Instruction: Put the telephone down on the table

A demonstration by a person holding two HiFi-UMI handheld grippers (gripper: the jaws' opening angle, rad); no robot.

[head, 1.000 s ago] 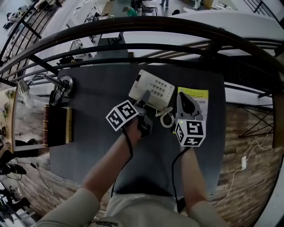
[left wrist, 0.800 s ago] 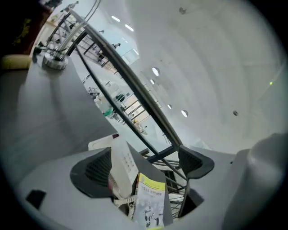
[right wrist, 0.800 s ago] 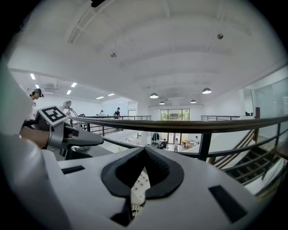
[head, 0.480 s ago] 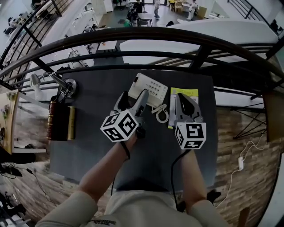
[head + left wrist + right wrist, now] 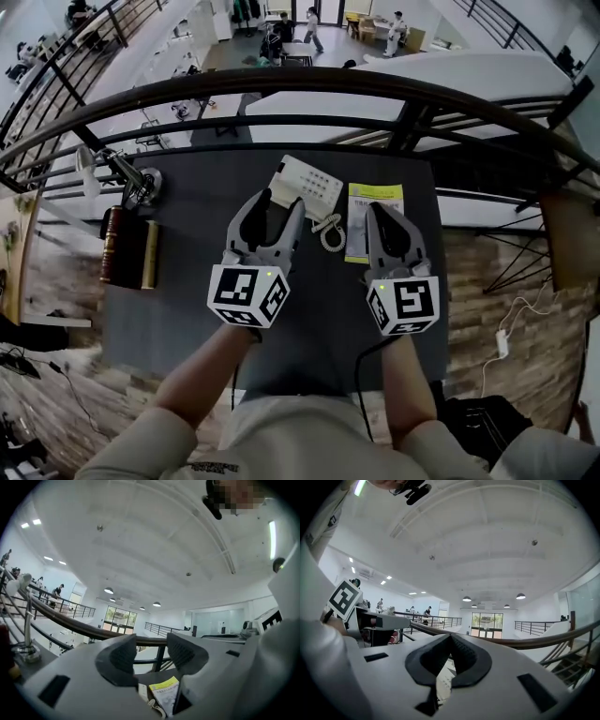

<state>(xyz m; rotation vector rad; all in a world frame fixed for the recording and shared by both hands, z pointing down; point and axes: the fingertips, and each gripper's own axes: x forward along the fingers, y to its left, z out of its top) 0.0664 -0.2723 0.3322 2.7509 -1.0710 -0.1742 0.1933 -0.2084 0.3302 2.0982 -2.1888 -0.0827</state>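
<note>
Both claws are hovering empty over the dark grey tabletop (image 5: 187, 272). The left claw (image 5: 269, 204) is standing half-open, having just been closing on nothing, and the right claw (image 5: 386, 217) is pinching together. The cream plastic push-button telephone (image 5: 305, 187) is already lying flat beyond them. It is probably light, rigid and slick, so gripping across its side edges looks safest.

Yellow and white paper (image 5: 373, 220), lying flat. Silver lamp (image 5: 131, 178) at the far left corner, with a bent arm sticking out to the left. Dark red book (image 5: 127, 248) with a gold edge, just in front of the lamp. Big dark curved rail (image 5: 281, 84) behind it all. People (image 5: 312, 23) far down below on a pale floor. White cord (image 5: 502, 342) on the bricks at the right.
</note>
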